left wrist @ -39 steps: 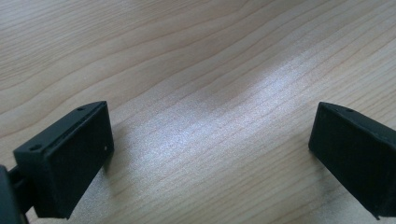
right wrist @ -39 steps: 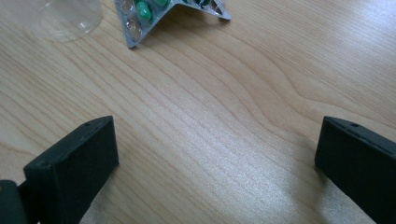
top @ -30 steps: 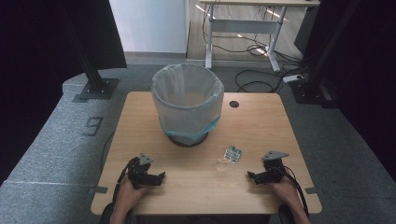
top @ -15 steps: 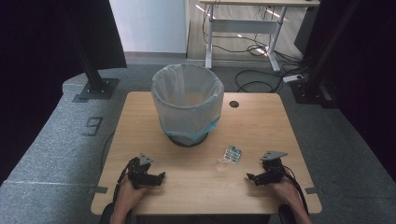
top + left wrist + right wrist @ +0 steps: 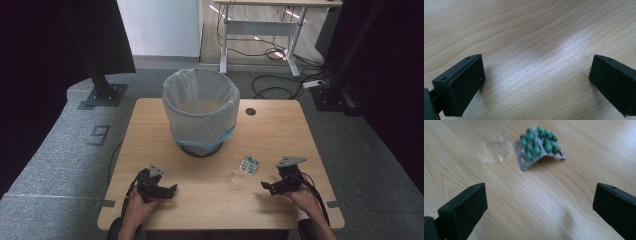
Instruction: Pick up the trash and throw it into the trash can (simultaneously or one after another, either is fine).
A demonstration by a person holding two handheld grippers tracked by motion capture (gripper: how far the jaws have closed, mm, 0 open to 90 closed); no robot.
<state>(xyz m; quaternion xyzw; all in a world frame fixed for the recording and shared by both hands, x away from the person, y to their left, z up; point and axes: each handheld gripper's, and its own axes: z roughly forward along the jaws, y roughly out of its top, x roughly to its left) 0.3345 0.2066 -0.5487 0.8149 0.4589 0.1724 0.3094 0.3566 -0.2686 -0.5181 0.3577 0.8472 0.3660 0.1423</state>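
Little has shifted across the last second: the right tool (image 5: pixel 266 187) has edged a touch leftward along the worktop (image 5: pixel 150 125), toward the blister pack, while the left tool (image 5: pixel 170 190) sits where it was.

That blister pack (image 5: pixel 539 145) of green capsules lies flat-ish on the wood, bent along a crease so that its middle humps up slightly; a few of its pockets look empty. In the high view it (image 5: pixel 249 164) rests on the near right part of the worktop, and just beside it, on the side toward the person, stands a small clear cup (image 5: pixel 239 177), hard to make out against the wood. In the right tool's own view the pack sits ahead and a little left of centre, well beyond the jaw tips, with the cup (image 5: pixel 491 147) to its left. The pack's long axis runs slantwise across that view, from lower left to upper right, so it lies neither square with nor across the gap between the jaws.

Both tools stand wide apart with nothing between them. The left one hovers over bare wood, well away from the pack; the right is plainly the nearer, and I judge the reach to be its job: forward and slightly left, with some turn of the hand to meet the pack's narrow side.

Farther back, mid-worktop, stands a bin (image 5: pixel 201 107) lined with a pale bag.
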